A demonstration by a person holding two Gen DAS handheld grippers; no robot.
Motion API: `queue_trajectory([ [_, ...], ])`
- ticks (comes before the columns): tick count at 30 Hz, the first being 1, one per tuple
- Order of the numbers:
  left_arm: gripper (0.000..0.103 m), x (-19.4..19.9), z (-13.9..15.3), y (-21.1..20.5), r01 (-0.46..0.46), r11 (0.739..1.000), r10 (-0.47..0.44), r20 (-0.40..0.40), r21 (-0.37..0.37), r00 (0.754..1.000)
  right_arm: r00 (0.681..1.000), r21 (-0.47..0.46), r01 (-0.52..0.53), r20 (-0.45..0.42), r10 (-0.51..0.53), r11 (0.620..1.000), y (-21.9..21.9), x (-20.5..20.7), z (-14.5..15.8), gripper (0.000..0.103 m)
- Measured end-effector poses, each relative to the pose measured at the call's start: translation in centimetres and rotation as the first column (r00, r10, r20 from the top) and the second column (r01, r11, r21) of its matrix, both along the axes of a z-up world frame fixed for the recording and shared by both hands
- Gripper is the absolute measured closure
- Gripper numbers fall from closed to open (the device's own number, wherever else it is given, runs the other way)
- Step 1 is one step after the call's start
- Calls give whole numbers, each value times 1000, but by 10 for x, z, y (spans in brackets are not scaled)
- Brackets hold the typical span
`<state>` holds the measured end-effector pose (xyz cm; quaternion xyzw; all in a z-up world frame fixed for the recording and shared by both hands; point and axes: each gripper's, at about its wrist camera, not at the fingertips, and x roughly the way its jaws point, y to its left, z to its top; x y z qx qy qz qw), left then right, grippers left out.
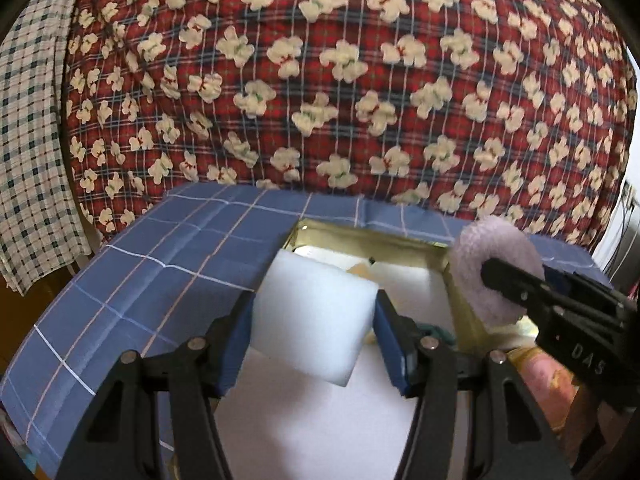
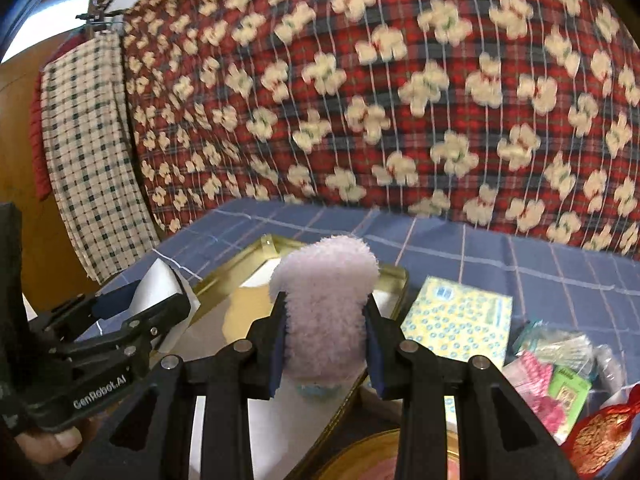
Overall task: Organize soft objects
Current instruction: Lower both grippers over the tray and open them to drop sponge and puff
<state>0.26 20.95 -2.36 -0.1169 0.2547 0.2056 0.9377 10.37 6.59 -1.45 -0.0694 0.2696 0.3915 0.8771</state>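
Left gripper (image 1: 314, 320) clamps the white foam block (image 1: 312, 316) between its fingers, above the gold tin (image 1: 436, 252). Right gripper (image 2: 326, 344) squeezes the lilac fluffy puff (image 2: 324, 308), tin just beyond. Both look light and squashy; mid-body side grips should hold.

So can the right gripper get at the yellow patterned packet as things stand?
Probably not yet: the right gripper is shut on the fluffy lilac pad. The yellow packet itself lies uncovered beside the gold tin.
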Motion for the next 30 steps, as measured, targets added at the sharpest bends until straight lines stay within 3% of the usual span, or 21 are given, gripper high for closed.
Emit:
queue_trajectory([
  [6, 44, 10, -9, 8, 2, 1000, -1, -61, 12, 998, 998, -75, -1, -57, -3, 997, 17, 12, -10, 67],
  [11, 40, 14, -12, 13, 9, 1000, -7, -89, 12, 996, 997, -80, -19, -78, 12, 997, 24, 14, -9, 63],
  [16, 31, 17, -14, 13, 12, 1000, -9, -110, 21, 994, 997, -55, -12, -72, 8, 998, 24, 14, 0, 34],
  [17, 29, 16, -14, 13, 7, 1000, -4, -111, 24, 994, 998, -52, -11, -67, 8, 999, 22, 13, 1, 32],
  [22, 11, 10, -8, 10, -4, 999, 7, -83, 37, 997, 999, -23, 13, -49, -14, 1000, 5, 8, 9, 31],
  [30, 6, -6, -1, -4, -16, 1000, 16, -2, 21, 1000, 1000, 32, 23, -19, -22, 999, -58, -7, 15, 30],
])
